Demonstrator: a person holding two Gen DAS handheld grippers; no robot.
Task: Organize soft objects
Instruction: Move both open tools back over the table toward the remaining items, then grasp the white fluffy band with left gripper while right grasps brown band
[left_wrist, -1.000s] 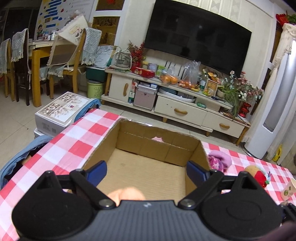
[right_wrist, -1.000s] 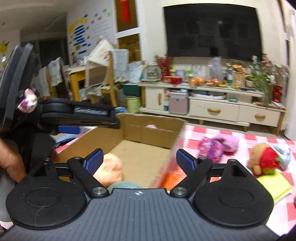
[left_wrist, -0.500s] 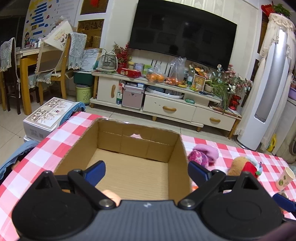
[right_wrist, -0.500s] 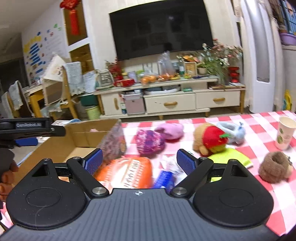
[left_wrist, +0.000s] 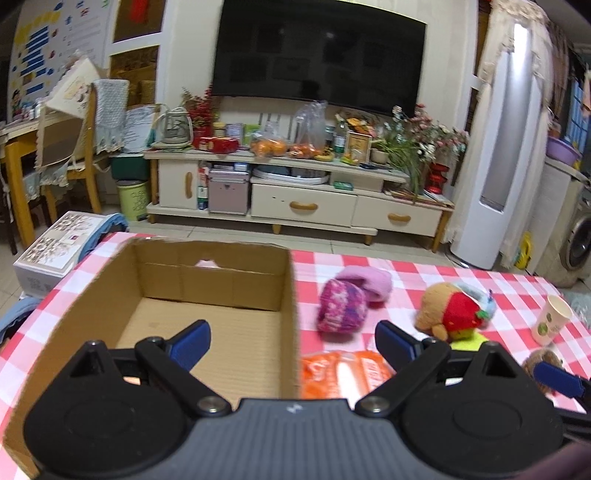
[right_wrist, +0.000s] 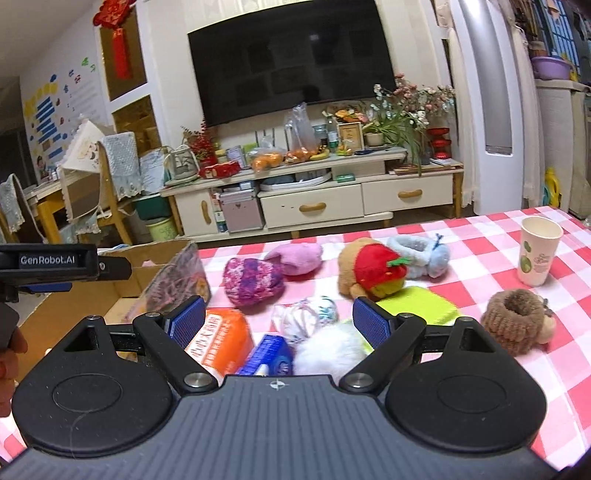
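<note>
An open cardboard box (left_wrist: 207, 325) sits on the red-checked table at the left; it also shows in the right wrist view (right_wrist: 147, 280). My left gripper (left_wrist: 291, 341) is open and empty over the box's right wall. My right gripper (right_wrist: 279, 319) is open and empty above a white fluffy toy (right_wrist: 328, 350), an orange packet (right_wrist: 218, 343) and a blue box (right_wrist: 271, 356). Further out lie a purple knit toy (right_wrist: 253, 282), a pink plush (right_wrist: 295, 254), a brown bear with a strawberry (right_wrist: 373, 273), a grey-blue plush (right_wrist: 424, 254) and a brown knit ring (right_wrist: 515, 319).
A paper cup (right_wrist: 537, 251) stands at the table's right. A yellow-green pad (right_wrist: 417, 306) lies behind the right finger. Beyond the table are a TV cabinet (left_wrist: 295, 192), a white tower unit (left_wrist: 491, 177) and chairs at the left.
Both grippers have swung to the right, away from the box interior toward the pile of soft toys. A peach-coloured object seen low in the box earlier is out of view.
</note>
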